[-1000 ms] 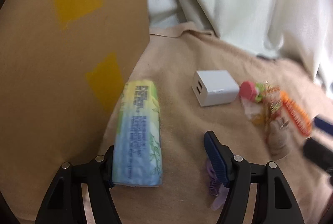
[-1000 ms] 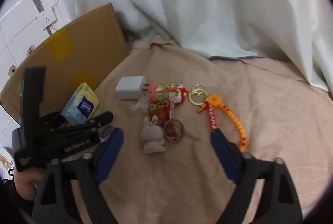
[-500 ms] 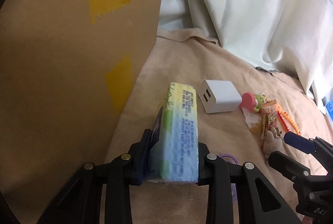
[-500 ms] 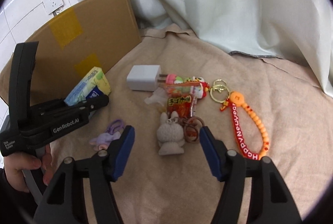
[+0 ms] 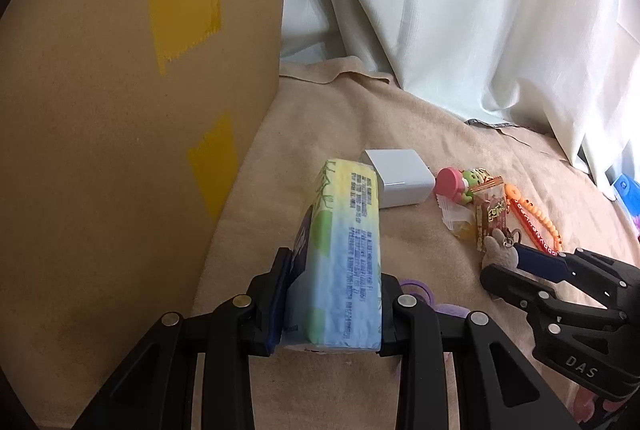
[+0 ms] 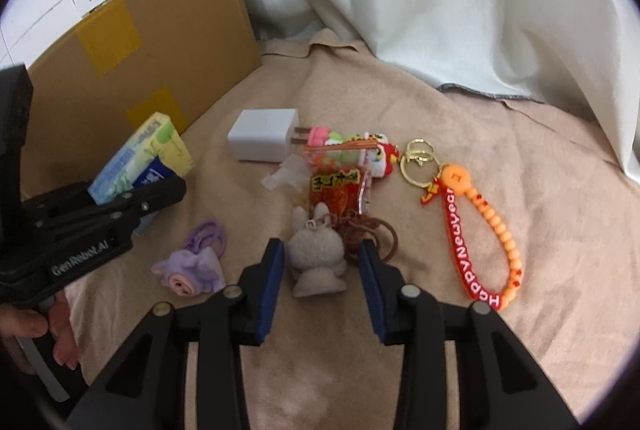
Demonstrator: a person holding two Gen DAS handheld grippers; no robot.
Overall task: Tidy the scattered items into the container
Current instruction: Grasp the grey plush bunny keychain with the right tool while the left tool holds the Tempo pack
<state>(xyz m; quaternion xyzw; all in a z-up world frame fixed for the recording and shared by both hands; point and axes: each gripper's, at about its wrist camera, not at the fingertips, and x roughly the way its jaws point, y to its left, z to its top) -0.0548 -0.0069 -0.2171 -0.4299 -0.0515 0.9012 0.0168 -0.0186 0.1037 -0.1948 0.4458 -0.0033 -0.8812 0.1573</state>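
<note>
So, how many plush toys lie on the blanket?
2. The grey bunny sits between the right gripper's open jaws; the purple toy lies to its left. Others may be hidden.

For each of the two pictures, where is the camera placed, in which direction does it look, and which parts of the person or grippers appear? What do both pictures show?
Left wrist: on the left gripper, facing the cardboard box; its fingers clamp a tissue pack.
Right wrist: on the right gripper, facing the bunny charm between open fingers; a hand shows.
Shared: box, pack, white charger, bunny charm.
</note>
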